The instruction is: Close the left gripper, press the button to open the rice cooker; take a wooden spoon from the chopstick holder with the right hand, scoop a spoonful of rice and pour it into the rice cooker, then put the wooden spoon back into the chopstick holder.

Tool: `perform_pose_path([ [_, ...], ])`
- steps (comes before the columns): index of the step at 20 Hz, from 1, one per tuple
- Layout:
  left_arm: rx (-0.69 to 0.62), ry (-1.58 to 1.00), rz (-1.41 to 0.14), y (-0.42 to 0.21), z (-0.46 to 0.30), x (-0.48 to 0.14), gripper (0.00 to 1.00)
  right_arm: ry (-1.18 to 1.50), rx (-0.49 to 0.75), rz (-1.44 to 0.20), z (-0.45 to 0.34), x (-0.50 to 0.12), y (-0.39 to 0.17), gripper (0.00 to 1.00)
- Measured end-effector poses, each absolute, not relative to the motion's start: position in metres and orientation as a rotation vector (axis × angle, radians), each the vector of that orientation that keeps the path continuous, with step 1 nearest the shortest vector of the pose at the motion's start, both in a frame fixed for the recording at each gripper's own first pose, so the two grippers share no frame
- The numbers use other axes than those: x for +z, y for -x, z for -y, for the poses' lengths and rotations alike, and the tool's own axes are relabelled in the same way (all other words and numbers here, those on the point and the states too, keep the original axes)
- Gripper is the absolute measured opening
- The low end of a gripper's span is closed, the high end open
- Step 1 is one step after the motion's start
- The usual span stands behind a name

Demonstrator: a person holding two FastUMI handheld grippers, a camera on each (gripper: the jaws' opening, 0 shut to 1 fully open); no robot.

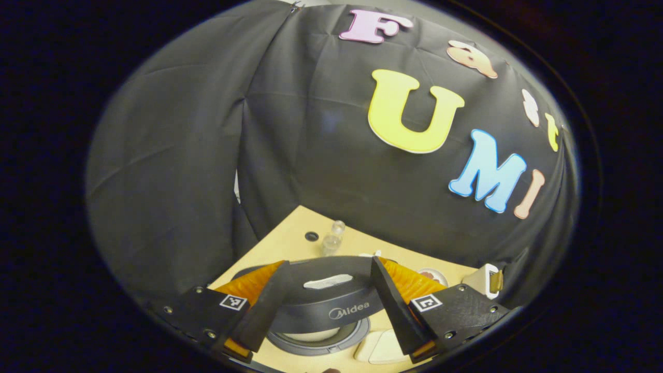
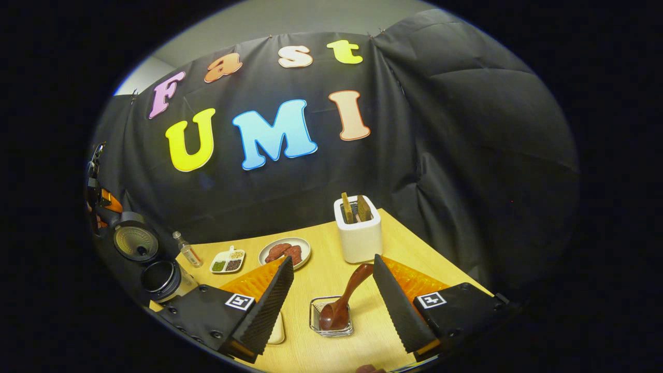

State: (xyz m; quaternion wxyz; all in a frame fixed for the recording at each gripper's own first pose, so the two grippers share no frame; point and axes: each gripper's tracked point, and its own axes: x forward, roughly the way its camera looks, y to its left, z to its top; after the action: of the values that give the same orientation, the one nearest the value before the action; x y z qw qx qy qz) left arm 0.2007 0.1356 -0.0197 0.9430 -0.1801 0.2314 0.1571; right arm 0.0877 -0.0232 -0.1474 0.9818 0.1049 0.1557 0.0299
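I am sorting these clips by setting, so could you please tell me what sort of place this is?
Most likely a mock kitchen counter staged in a recording booth: a wooden table backed by black cloth carries an open rice cooker, a white chopstick holder and a plate of food.

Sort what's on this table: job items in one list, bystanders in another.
For the job: rice cooker, lid up; wooden spoon resting in the glass dish; white chopstick holder.

Just lying about: small clear bottle, divided dish of grains, plate of reddish food.
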Motion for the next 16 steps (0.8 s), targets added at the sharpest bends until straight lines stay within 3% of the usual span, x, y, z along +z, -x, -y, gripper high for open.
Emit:
perform_pose_path([
  [16,0.323,0.255,-0.83,-0.153,-0.05,-0.191,0.96,-0.213,0.122,-0.412,0.033,-0.192,-0.096,0.98],
])
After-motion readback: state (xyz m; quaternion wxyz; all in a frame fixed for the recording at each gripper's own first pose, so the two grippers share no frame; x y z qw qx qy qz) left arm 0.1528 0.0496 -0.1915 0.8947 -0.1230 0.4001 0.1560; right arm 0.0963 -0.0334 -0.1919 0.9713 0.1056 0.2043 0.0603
